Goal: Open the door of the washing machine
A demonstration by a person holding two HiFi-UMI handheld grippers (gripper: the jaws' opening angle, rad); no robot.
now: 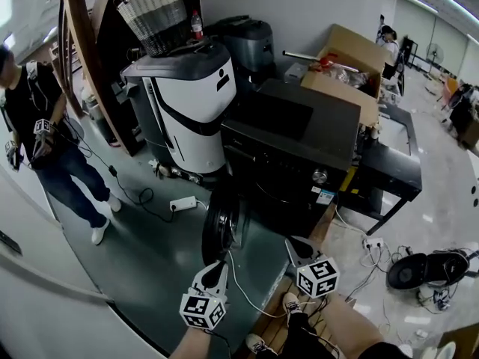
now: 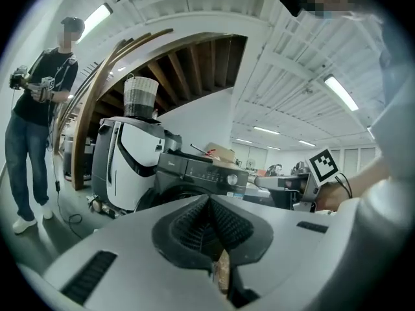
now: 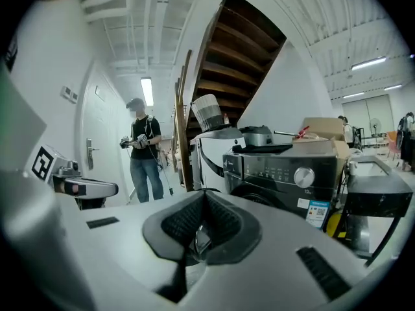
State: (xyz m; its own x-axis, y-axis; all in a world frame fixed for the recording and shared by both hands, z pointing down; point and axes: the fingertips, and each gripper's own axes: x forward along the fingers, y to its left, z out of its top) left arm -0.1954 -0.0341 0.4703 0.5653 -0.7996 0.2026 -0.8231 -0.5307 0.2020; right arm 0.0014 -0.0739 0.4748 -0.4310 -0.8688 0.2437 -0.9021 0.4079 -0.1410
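1. Washing machine point(image 1: 296, 144): a boxy front-loader in matt charcoal with a flat top and a dark control panel. It stands ahead of both tools, more towards the right tool's side. A small round metallic knob point(image 1: 320, 176) sits on the panel, ahead of the right tool.
2. Door point(image 1: 223, 223): a thick round disc with a dark rim, already swung out from the machine's front and seen almost edge-on. It lies just ahead of the left tool's tips and to the left of the right tool.
3. Left tool point(image 1: 221, 263): a smooth pale-grey shell carrying a cube with black-and-white square markers. In the left gripper view, the left tool point(image 2: 209, 201) has its two black ribbed pads meeting along one seam. It is fully closed, with nothing between the pads.
4. Right tool point(image 1: 293, 244): the same grey shell and marker cube, to the right of the left tool and well apart from it. In the right gripper view, the right tool point(image 3: 204, 194) has its ribbed pads pressed together in the same way. It is closed and empty.
5. White appliance point(image 1: 191, 103): a glossy white body with curved black trim, ahead and to the left of the left tool.
6. Woven basket point(image 1: 153, 25): a tapered basket with a grey-and-white weave, resting on top of the white appliance.
7. Cardboard box point(image 1: 352, 62): a brown box with open flaps, beyond the washing machine, far ahead of the right tool.
8. Floor point(image 1: 142, 253): smooth grey-green sheet. A white power strip point(image 1: 183, 203) lies on it ahead and to the left of the left tool.
9. Person point(image 1: 37, 137): dressed in dark clothes, standing far to the left of the left tool.
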